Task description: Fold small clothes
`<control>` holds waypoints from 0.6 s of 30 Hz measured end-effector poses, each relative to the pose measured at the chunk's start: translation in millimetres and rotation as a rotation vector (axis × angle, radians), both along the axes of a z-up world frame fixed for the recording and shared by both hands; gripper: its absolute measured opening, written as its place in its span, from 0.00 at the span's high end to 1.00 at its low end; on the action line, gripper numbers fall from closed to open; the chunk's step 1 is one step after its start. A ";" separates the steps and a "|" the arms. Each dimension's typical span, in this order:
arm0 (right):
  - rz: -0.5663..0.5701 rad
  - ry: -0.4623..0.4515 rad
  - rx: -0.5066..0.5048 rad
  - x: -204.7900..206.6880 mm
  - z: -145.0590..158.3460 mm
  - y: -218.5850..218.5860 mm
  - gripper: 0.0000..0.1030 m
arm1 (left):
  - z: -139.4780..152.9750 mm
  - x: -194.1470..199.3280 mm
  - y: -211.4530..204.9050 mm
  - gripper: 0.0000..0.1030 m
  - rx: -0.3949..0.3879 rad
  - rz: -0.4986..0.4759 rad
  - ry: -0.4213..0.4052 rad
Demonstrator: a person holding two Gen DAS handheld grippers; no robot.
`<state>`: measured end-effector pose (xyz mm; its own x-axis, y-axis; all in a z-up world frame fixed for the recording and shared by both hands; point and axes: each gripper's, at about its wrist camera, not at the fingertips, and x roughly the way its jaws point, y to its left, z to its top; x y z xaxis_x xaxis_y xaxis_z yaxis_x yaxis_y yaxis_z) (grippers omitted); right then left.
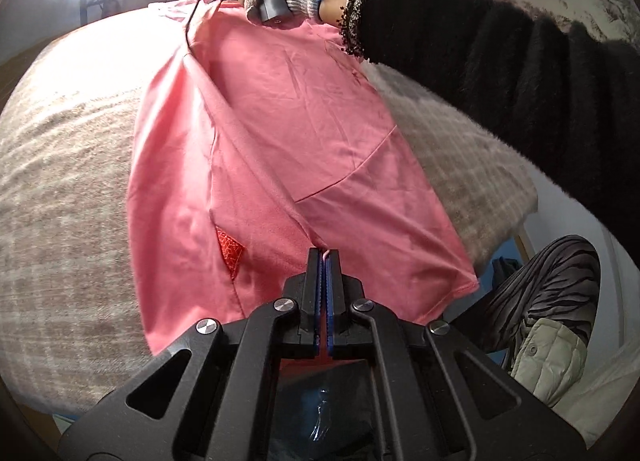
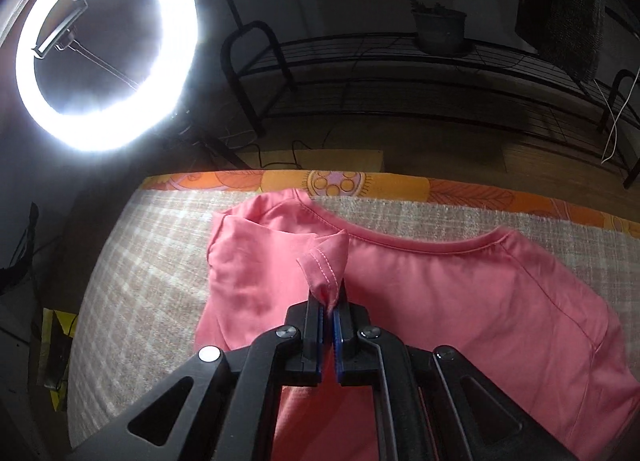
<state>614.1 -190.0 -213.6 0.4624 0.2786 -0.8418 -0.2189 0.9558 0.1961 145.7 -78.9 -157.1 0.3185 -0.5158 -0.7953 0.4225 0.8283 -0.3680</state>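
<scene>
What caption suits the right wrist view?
Right gripper pinches the pink shirt's sleeve hem above the checked blanket.

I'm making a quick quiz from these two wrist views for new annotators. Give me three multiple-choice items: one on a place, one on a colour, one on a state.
1. Where does the shirt lie?
A. on a checked blanket
B. on the wire shelf
C. on the floor

2. What colour is the shirt?
A. blue
B. pink
C. white

3. What is the right gripper doing?
A. hanging open above the shirt
B. pinching a sleeve hem
C. holding a hanger

Answers: 1 A, the blanket shows on both sides of the shirt; 2 B, it is pink in both views; 3 B, the stitched sleeve hem rises from between its closed fingers.
</scene>
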 end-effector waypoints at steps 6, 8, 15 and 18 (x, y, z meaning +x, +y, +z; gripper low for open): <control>0.015 0.012 -0.104 -9.9 -7.2 -7.5 0.47 | -1.5 -0.3 -2.8 1.00 -0.006 -0.008 0.012; 0.030 0.012 -0.099 -16.0 -1.3 -20.1 0.46 | -2.0 -0.1 -0.6 1.00 -0.022 -0.005 0.024; 0.103 -0.021 0.073 -61.4 28.5 -87.6 0.36 | 7.9 -2.2 7.9 1.00 -0.055 0.012 -0.006; 0.107 -0.052 0.153 -87.7 39.5 -122.2 0.36 | 10.4 -2.7 9.1 1.00 -0.063 0.020 -0.010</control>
<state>526.4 -312.1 -174.0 0.4650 0.4512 -0.7617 -0.3309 0.8866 0.3231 143.0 -69.8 -146.8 0.3373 -0.5578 -0.7584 0.4098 0.8122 -0.4152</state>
